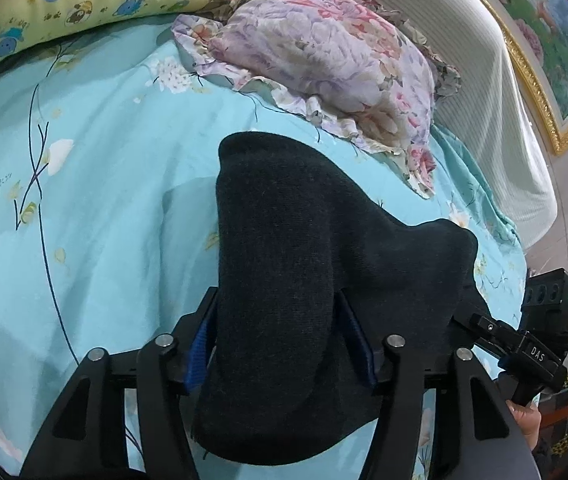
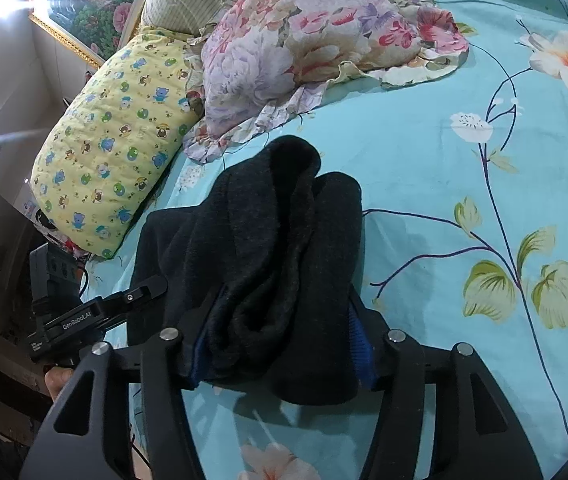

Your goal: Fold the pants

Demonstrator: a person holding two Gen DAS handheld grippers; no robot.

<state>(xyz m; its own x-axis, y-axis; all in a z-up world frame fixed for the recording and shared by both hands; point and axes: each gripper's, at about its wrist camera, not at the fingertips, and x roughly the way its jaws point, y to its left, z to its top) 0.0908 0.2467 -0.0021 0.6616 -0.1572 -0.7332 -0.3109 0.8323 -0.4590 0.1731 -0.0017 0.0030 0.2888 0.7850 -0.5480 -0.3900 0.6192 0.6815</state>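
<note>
Dark knit pants [image 1: 284,280] bunched in a thick wad on the turquoise flowered bedsheet [image 1: 96,184], near the foot of the pillows. Cloth rises off the sheet between both tools.

Left gripper [image 1: 280,344]: fingers clamped on the wad, blue pads pressed to either side; fabric fills the gap and spills over toward the camera.

Right gripper [image 2: 280,340]: same hold on the other end of the pants [image 2: 268,264]; folds of cloth packed between its blue pads, fabric draped over the front.

Each wrist view shows the other tool at the frame edge, its tip at the edge of the pants.

Beyond the pants: floral ruffled pillow [image 1: 323,60], touching a yellow bear-print pillow [image 2: 116,136]. Gold-framed picture [image 1: 543,40] on the wall behind.
</note>
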